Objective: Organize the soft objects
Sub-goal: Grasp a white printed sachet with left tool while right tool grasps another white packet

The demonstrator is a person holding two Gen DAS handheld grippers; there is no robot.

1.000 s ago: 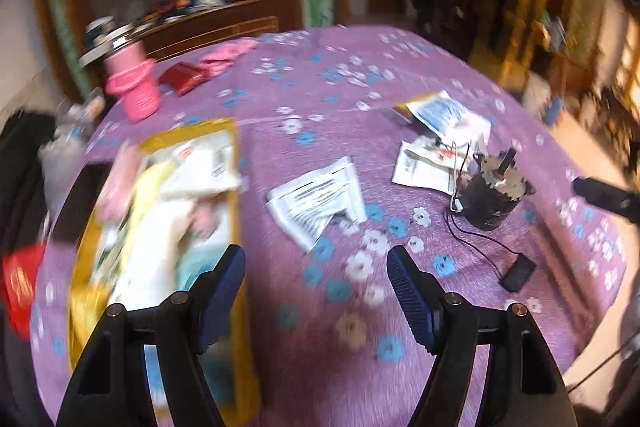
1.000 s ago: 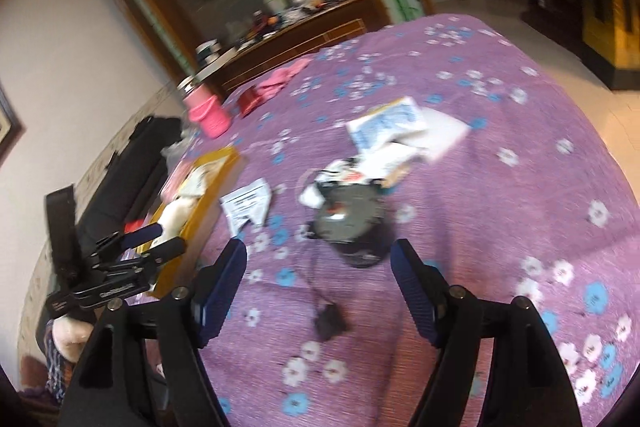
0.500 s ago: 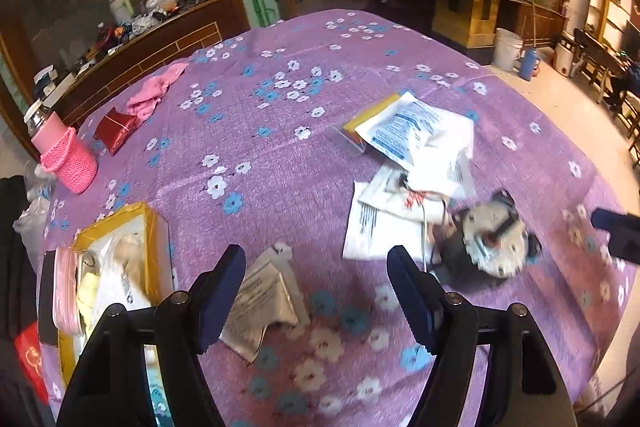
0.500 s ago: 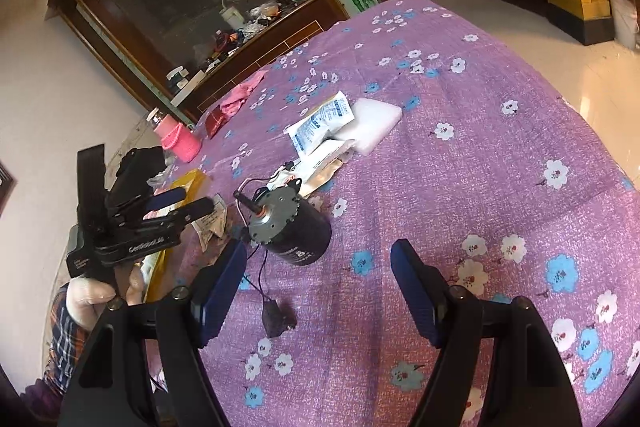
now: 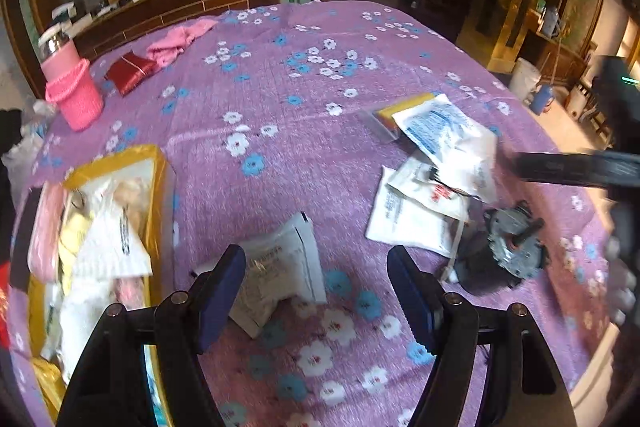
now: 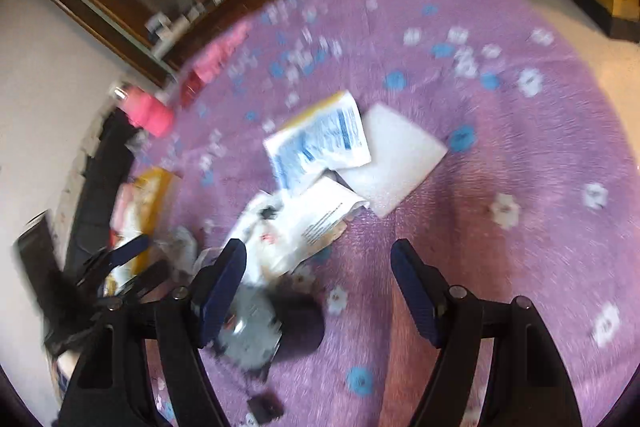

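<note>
My left gripper [image 5: 316, 283] is open and empty, low over the purple flowered cloth [image 5: 280, 107]. A crumpled white packet [image 5: 276, 267] lies just ahead between its fingers. A pile of white and blue-printed soft packets [image 5: 436, 163] lies to the right. A yellow tray [image 5: 154, 163] full of soft items sits at the left. My right gripper [image 6: 318, 279] is open and empty, above the same pile [image 6: 320, 143] and a white foam pad [image 6: 392, 163]. The right wrist view is blurred. The right gripper's finger [image 5: 568, 169] shows at the right edge of the left wrist view.
A dark round motor [image 5: 504, 251] with a cord lies right of the pile, also under the right gripper [image 6: 272, 323]. A pink cup [image 5: 72, 87], a red pouch [image 5: 130, 69] and a pink cloth [image 5: 180, 39] sit at the far left. The table edge drops off at the right.
The left gripper has come lower and closer to the crumpled packet. The right gripper has swung forward over the motor toward the packet pile. Both stay open.
</note>
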